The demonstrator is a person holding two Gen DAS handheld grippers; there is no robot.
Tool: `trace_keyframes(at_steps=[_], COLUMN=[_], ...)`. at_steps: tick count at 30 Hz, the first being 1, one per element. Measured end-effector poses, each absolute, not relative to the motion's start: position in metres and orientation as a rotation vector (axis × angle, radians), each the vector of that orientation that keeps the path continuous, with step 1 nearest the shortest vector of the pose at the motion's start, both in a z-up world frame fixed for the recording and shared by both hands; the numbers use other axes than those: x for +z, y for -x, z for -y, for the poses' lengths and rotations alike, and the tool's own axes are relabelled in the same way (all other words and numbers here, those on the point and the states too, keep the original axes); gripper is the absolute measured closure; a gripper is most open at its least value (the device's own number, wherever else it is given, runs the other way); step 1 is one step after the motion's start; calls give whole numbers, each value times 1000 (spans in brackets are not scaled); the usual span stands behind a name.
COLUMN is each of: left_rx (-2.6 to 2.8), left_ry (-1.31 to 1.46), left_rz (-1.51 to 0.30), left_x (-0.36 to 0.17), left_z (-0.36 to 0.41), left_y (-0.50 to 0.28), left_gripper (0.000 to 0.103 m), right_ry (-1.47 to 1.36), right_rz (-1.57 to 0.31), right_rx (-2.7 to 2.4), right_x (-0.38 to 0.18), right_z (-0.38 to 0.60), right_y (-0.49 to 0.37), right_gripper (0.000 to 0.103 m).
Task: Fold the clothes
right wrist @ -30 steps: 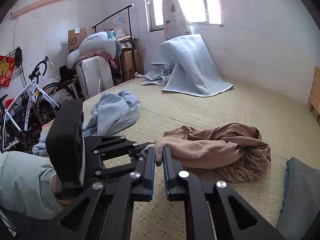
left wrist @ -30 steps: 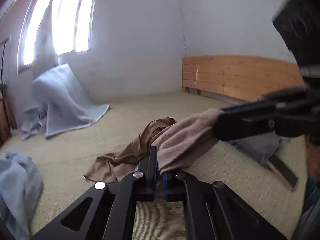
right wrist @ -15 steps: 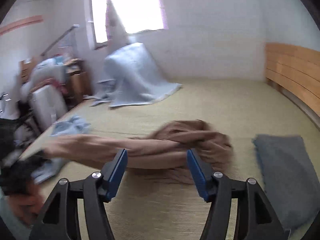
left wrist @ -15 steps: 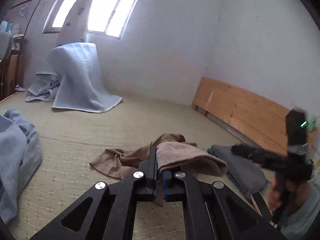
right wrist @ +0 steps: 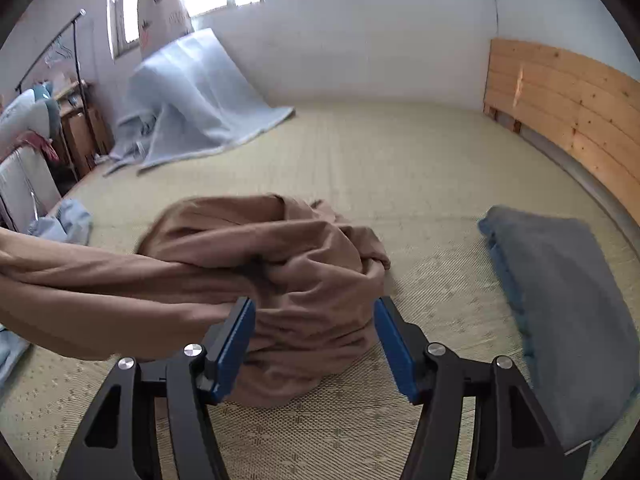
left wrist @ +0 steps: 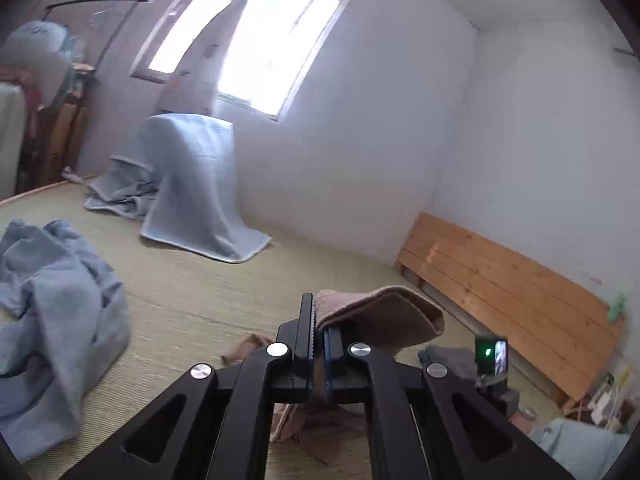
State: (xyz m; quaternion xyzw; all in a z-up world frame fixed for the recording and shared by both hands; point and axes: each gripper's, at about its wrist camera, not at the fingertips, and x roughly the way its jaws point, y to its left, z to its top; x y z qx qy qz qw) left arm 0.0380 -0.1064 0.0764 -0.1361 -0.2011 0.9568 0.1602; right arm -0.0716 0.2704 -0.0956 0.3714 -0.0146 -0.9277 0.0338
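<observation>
A tan-brown garment lies bunched on the woven mat, one part stretched taut off to the left edge of the right wrist view. My right gripper stands open just above the heap, blue pads on either side of the cloth without pressing it. In the left wrist view my left gripper is shut on a thick edge of the same brown garment, lifted above the mat; more of it hangs below the jaws. The right gripper's body shows at lower right, blurred.
A folded grey garment lies right of the heap. A crumpled light-blue garment sits on the mat to the left. A pale blue blanket drapes under the window. Wooden boards line the right wall; a clothes rack and furniture stand far left.
My right gripper let go of the brown edge, opened wide and dropped over the heap. My left gripper kept its hold, rose and swung left, pulling the cloth taut.
</observation>
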Motion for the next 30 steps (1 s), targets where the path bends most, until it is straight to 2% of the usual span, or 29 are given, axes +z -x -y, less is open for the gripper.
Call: trace_keyframes(at_steps=[8,12,13,14,15,16,17,23,26,28,30], left_rx=[2915,3018,3039,3047,3061,3081,3102,3078,3073,3050,3028], left_ry=[360,387,399,409,432,457,481,547,552,546,531], left_rz=[681,848,888,915,931,933,931,1012,1016,1018,1004], left_x=[74,64,61,57,54,51,49,42,42,42,44], left_z=[174,216,225,231,236,238,240,246,240,235,227], left_y=[-46,-48,-49,-49,-48,-46,-45,-40,-39,-39,-39], left_gripper=[101,101,101,101,101,101,101,98,90,77,57], right_ry=[-1191,-1166,-1164,-1168,-1175,-1178,-1181,-1050,-981,-968,-955], right_rz=[-2,-70,-79,-91,-105,-124,-142,-198,-245,-299,-350], right_rx=[-2800,-2730,-2699,-2655,-2617,-2584,-2551,-2352,-2238,-2148,-2058], right_x=[-116,-116,-117,-117,-118,-117,-116,-81,-61,-56,-52], right_z=[-236,-211,-206,-199,-191,-183,-175,-146,-136,-128,-119], right_y=[87,84,82,81,79,76,74,45,24,8,-8], right_gripper=[38,40,48,64,75,94,98,99,100,99,99])
